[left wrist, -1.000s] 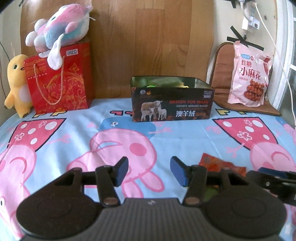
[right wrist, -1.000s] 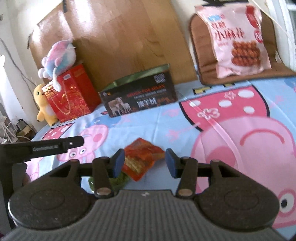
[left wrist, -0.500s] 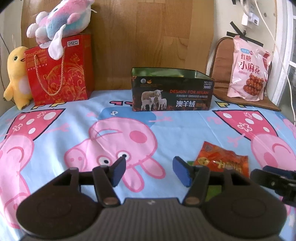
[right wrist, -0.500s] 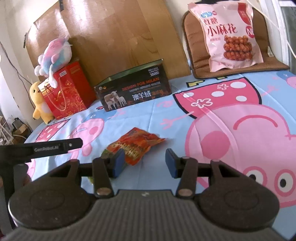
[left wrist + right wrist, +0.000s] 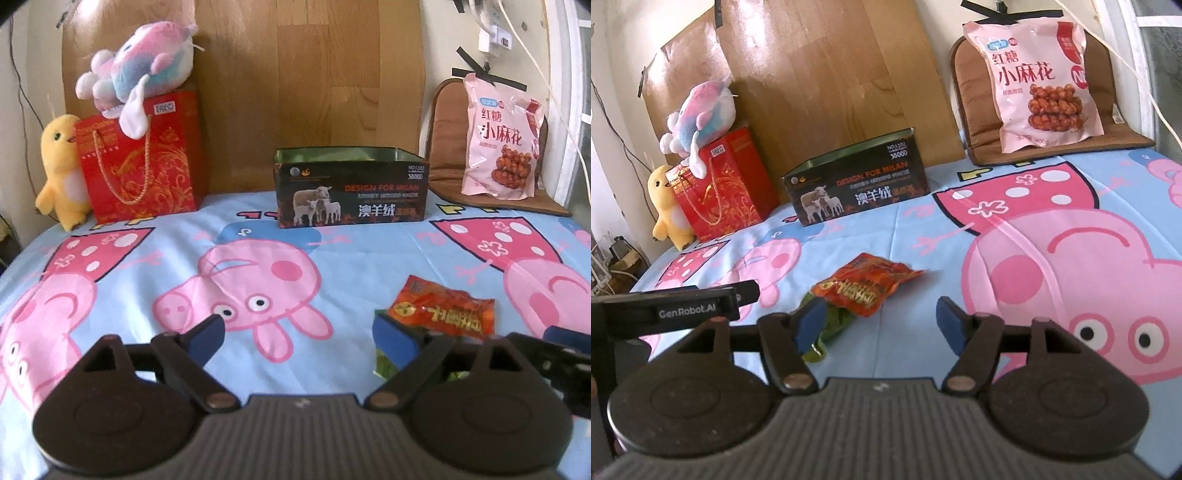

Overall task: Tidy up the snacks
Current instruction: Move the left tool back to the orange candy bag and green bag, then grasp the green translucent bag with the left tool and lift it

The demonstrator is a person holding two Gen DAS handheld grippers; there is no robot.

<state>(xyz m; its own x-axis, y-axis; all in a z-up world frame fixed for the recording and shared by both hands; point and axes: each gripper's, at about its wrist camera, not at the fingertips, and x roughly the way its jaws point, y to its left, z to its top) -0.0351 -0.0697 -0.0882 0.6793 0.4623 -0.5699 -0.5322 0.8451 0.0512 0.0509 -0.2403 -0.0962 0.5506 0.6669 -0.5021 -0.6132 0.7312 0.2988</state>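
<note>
An orange-red snack packet (image 5: pixel 441 315) lies on the cartoon-print cloth, partly over a green packet (image 5: pixel 384 363). Both show in the right wrist view, the orange one (image 5: pixel 864 286) over the green one (image 5: pixel 833 323). An open dark tin box (image 5: pixel 351 192) stands at the back middle, also in the right wrist view (image 5: pixel 857 186). A large pink snack bag (image 5: pixel 500 142) leans on a brown cushion at the back right. My left gripper (image 5: pixel 295 341) is open and empty, left of the packets. My right gripper (image 5: pixel 877 325) is open and empty, just behind them.
A red gift bag (image 5: pixel 140 162) with a pastel plush toy (image 5: pixel 140 81) on top and a yellow plush chick (image 5: pixel 61 170) stand at the back left. A wooden board (image 5: pixel 295 81) leans on the wall. The left gripper's body (image 5: pixel 676 312) sits left of the right one.
Both grippers have pulled back and risen, so more cloth and both packets show. The jaws of both have opened wider. The packets have not moved.
</note>
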